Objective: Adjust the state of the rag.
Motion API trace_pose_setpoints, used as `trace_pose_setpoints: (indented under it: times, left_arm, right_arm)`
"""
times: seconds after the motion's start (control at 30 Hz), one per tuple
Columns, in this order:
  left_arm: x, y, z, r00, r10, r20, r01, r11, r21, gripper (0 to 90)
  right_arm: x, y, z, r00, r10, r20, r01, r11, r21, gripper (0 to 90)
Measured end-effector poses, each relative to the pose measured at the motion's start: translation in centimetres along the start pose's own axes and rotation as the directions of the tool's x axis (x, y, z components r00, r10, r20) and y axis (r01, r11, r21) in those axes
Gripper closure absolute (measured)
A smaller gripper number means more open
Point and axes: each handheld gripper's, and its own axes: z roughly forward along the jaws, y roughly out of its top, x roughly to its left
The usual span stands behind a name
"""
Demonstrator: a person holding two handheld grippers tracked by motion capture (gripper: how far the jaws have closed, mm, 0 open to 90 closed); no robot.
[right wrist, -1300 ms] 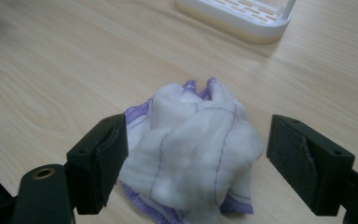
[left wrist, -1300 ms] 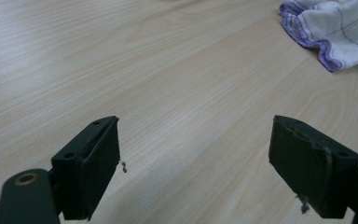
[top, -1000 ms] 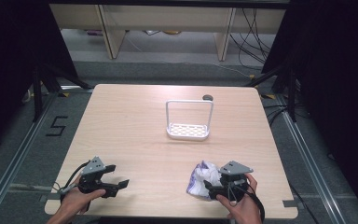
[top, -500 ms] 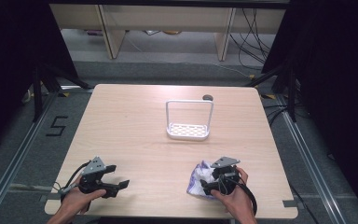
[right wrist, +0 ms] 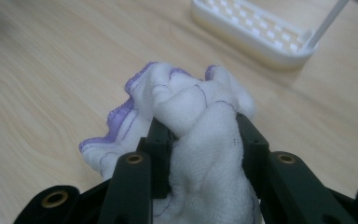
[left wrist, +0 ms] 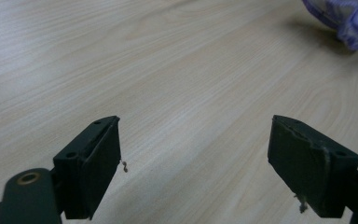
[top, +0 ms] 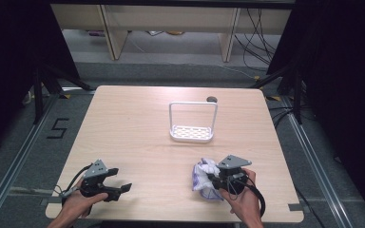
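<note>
Two hand-held grippers work at the near edge of the worktop point(top: 138, 142). The right hand-held gripper point(right wrist: 196, 135) has just been closing, and its jaws now pinch a crumpled white cloth point(right wrist: 186, 107) with purple stitching along its edge; the cloth bulges up between and over the jaws. In the high view that cloth point(top: 203, 176) sits at the near right of the worktop, in the grip of the right hand-held gripper point(top: 215, 183). The left hand-held gripper point(left wrist: 196, 163) is spread wide with nothing between its jaws, low over bare wood at the near left.

A white rack point(top: 191, 133) stands well apart, farther back near the middle. The grip looks like it catches only a bunched fold, so loose layers could slide out on lifting, or a trailing corner could drag across the wood and pull the bundle free. Carried toward the rack, a hanging end might also snag its thin upright handle and tip it.
</note>
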Motion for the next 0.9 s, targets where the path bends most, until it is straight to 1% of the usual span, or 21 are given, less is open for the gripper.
trace_pose_setpoints:
  times: [0.07, 0.1, 0.17, 0.27, 0.3, 0.33, 0.37, 0.43, 0.47, 0.5, 0.53, 0.57, 0.6, 0.63, 0.7, 0.73, 0.77, 0.8, 0.83, 0.87, 0.9]
  left_arm:
    - [0.0, 0.0, 0.1, 0.9999, -0.002, 0.011, 0.002, 1.0000, -0.001, 16.5]
    - [0.1, 0.0, 0.1, 0.9999, 0.002, 0.011, -0.002, 1.0000, 0.001, 16.5]
    - [0.1, 0.0, 0.0, 1.0000, 0.001, 0.007, -0.001, 1.0000, -0.002, 16.5]
    - [0.2, 0.0, 0.0, 1.0000, -0.002, -0.004, 0.002, 0.9999, -0.014, 16.6]
    - [0.1, 0.0, 0.0, 1.0000, -0.006, -0.005, 0.005, 0.9999, -0.016, 16.6]
    - [0.2, 0.1, -0.2, 1.0000, -0.001, -0.010, 0.001, 1.0000, -0.002, 16.6]
    - [0.2, 0.1, -0.2, 1.0000, -0.004, -0.007, 0.004, 0.9999, -0.013, 16.7]
    - [0.3, 0.0, -0.2, 1.0000, -0.003, 0.001, 0.003, 0.9999, -0.011, 16.7]
    - [0.3, 0.0, -0.2, 1.0000, -0.003, 0.001, 0.003, 0.9999, -0.011, 16.7]
    - [0.3, 0.0, -0.2, 0.9999, -0.008, -0.009, 0.008, 0.9999, -0.014, 16.8]
    - [0.3, 0.0, -0.2, 0.9999, -0.008, -0.009, 0.008, 0.9999, -0.014, 16.8]
    - [0.3, 0.0, -0.2, 0.9999, -0.010, -0.006, 0.010, 0.9998, -0.018, 16.8]
    - [0.3, 0.0, -0.2, 0.9999, -0.008, -0.006, 0.008, 0.9998, -0.017, 16.8]
    - [0.4, 0.0, -0.2, 1.0000, -0.004, -0.002, 0.004, 0.9999, -0.017, 16.8]
    - [0.3, 0.0, -0.2, 1.0000, -0.001, -0.003, 0.001, 0.9998, -0.019, 16.8]
    - [0.3, 0.0, -0.2, 1.0000, 0.000, -0.006, 0.000, 0.9998, -0.022, 16.8]
    - [0.3, 0.0, -0.2, 1.0000, 0.002, -0.003, -0.002, 0.9999, -0.016, 16.8]
    - [0.3, 0.0, -0.2, 1.0000, 0.002, -0.003, -0.002, 0.9999, -0.016, 16.8]
    - [0.4, 0.0, -0.2, 1.0000, 0.001, -0.005, -0.001, 0.9999, -0.015, 16.8]
    - [0.4, 0.0, -0.2, 1.0000, -0.003, -0.006, 0.003, 0.9998, -0.018, 16.9]
    - [0.4, 0.0, -0.3, 1.0000, -0.002, -0.010, 0.002, 0.9999, -0.010, 16.9]
  right_arm:
    - [0.4, 1.3, -1.0, 0.9997, -0.015, -0.018, 0.014, 0.999, -0.045, 65.8]
    - [0.9, 2.5, -1.6, 0.9989, -0.030, -0.037, 0.026, 0.996, -0.085, 66.0]
    - [1.1, 3.0, -1.7, 0.9984, -0.039, -0.040, 0.035, 0.994, -0.099, 66.0]
    - [2.3, 4.6, -1.5, 0.9937, -0.048, -0.102, 0.034, 0.991, -0.127, 66.1]
    - [3.0, 5.2, -0.9, 0.9878, -0.074, -0.137, 0.055, 0.989, -0.138, 66.0]
    - [3.8, 5.7, -0.2, 0.9834, -0.089, -0.158, 0.068, 0.989, -0.132, 66.1]
    - [4.3, 6.0, 0.4, 0.9813, -0.089, -0.170, 0.068, 0.990, -0.124, 66.0]
    - [5.3, 6.3, 1.9, 0.9755, -0.119, -0.185, 0.101, 0.990, -0.103, 66.0]
    - [5.3, 6.3, 1.9, 0.9755, -0.119, -0.185, 0.101, 0.990, -0.103, 66.0]
    - [6.0, 6.2, 3.6, 0.9736, -0.126, -0.190, 0.115, 0.991, -0.066, 66.0]
    - [6.0, 6.2, 3.6, 0.9736, -0.126, -0.190, 0.115, 0.991, -0.066, 66.0]
    - [6.3, 6.0, 4.7, 0.9740, -0.119, -0.193, 0.110, 0.992, -0.061, 65.9]
    - [6.4, 5.8, 5.5, 0.9726, -0.123, -0.198, 0.118, 0.992, -0.036, 65.5]
    - [6.3, 5.1, 7.3, 0.9698, -0.121, -0.212, 0.128, 0.992, 0.019, 64.1]
    - [6.4, 4.1, 8.8, 0.9772, -0.116, -0.177, 0.130, 0.989, 0.067, 61.0]
    - [6.3, 3.7, 9.3, 0.9776, -0.126, -0.169, 0.143, 0.986, 0.088, 57.4]
    - [6.3, 3.7, 9.4, 0.9751, -0.113, -0.191, 0.134, 0.985, 0.104, 53.9]
    - [6.3, 3.7, 9.4, 0.9751, -0.113, -0.191, 0.134, 0.985, 0.104, 53.9]
    - [6.1, 3.8, 9.4, 0.9717, -0.145, -0.186, 0.161, 0.984, 0.078, 47.3]
    - [6.1, 4.1, 9.1, 0.9767, -0.143, -0.160, 0.155, 0.986, 0.068, 41.1]
    - [6.5, 4.9, 7.9, 0.9802, -0.144, -0.136, 0.150, 0.988, 0.038, 36.9]
